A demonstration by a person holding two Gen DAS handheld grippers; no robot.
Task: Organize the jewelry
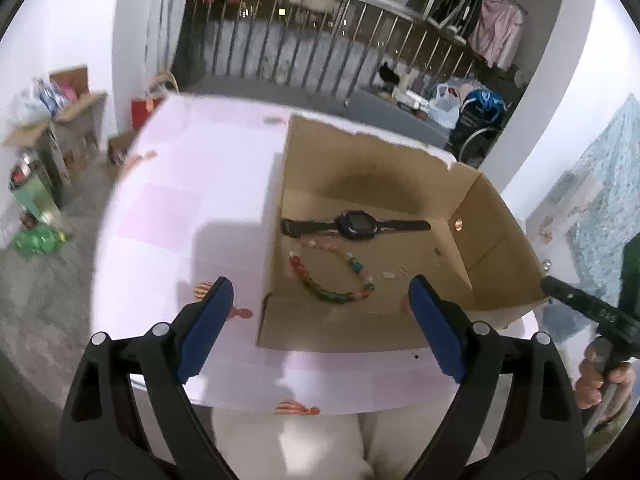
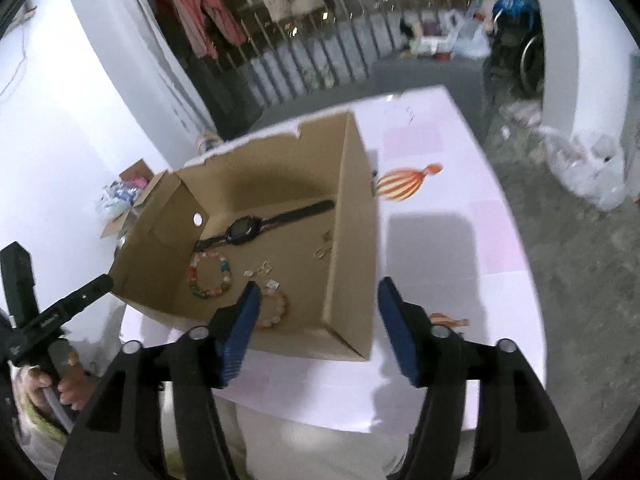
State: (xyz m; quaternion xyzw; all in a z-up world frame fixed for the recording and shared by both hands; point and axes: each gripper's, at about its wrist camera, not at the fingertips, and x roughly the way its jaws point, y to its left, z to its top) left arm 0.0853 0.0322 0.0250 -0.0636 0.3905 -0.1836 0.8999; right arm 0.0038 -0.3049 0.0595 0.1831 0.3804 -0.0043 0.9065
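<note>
An open cardboard box (image 1: 372, 160) (image 2: 352, 208) stands on a pale pink table (image 1: 180, 200) (image 2: 460, 240). Inside lie a black watch (image 1: 356, 225) (image 2: 256, 227), a multicoloured bead bracelet (image 1: 332, 276) (image 2: 210, 276) and small earrings (image 1: 394, 274) (image 2: 260, 270). The right wrist view also shows a peach bead bracelet (image 2: 276, 312) near the box's front wall. My left gripper (image 1: 320, 312) is open and empty, above the box's near edge. My right gripper (image 2: 316, 320) is open and empty, above the box's near right corner.
Balloon prints mark the tablecloth (image 2: 400, 184). A railing with hanging clothes (image 1: 300, 40) runs behind the table. Boxes and bottles (image 1: 44, 160) stand on the floor at left. White bags (image 2: 584, 168) lie on the floor at right.
</note>
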